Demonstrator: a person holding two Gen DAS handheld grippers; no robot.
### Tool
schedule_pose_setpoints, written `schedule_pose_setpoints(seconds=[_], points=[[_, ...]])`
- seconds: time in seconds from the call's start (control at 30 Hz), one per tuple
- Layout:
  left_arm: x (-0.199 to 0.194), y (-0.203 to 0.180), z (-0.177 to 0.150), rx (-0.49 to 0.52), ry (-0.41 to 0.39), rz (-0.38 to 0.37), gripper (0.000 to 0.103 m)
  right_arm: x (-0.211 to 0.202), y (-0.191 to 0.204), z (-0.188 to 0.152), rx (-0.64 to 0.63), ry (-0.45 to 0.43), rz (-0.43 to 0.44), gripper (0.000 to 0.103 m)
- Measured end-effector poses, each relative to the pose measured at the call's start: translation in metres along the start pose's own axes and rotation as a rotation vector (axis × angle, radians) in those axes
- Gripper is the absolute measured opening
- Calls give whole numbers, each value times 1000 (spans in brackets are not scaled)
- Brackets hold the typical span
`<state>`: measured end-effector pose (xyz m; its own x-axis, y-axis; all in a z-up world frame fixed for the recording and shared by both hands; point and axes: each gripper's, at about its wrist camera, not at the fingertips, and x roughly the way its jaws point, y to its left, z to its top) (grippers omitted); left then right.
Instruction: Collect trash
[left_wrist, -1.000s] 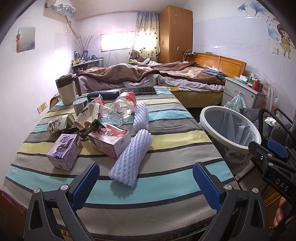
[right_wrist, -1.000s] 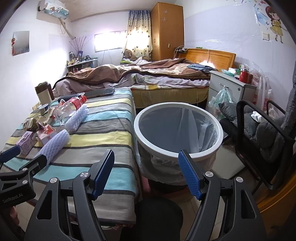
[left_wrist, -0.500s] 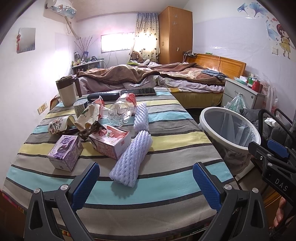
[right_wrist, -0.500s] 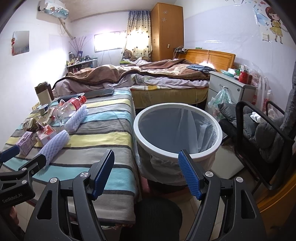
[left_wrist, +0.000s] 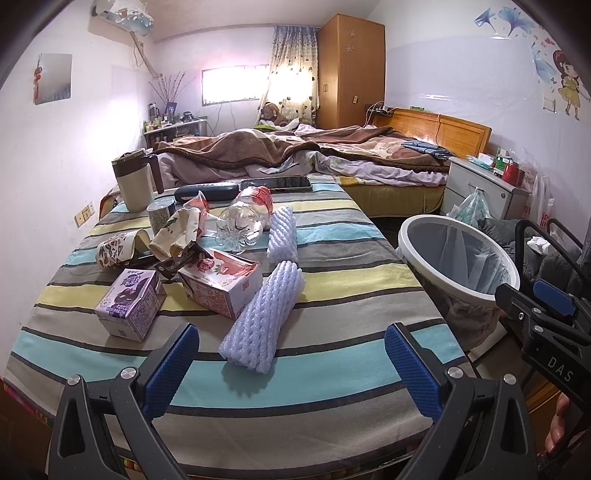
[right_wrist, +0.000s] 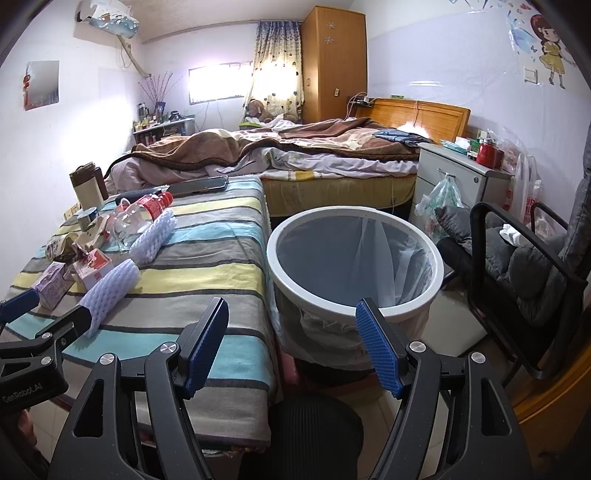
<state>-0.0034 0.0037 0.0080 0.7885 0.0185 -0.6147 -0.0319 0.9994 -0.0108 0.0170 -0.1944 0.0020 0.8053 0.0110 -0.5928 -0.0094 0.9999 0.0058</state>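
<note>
Beside the striped table (right_wrist: 207, 258), only the right view shows the chair (right_wrist: 524, 273) fully.

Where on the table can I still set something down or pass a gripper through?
Bare cloth runs along the table side nearest the trash bin, right of the two foam sleeves, and along the near edge. The far-left is crowded: cartons, bottle, cups, wrappers.
</note>
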Motion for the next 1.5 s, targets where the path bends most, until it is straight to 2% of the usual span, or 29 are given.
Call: schedule_pose_setpoints(seconds=[1.23,1.4,1.5], points=[[0,5,-2,-5,-3,-1,102,-1,2,0,-7,-10,4,73],[1,28,-3,-31,14,-23,102,1,8,2,-6,-10,58,73],[1,47,-2,-55,21,10,102,5,20,3,-4,7,117,73]])
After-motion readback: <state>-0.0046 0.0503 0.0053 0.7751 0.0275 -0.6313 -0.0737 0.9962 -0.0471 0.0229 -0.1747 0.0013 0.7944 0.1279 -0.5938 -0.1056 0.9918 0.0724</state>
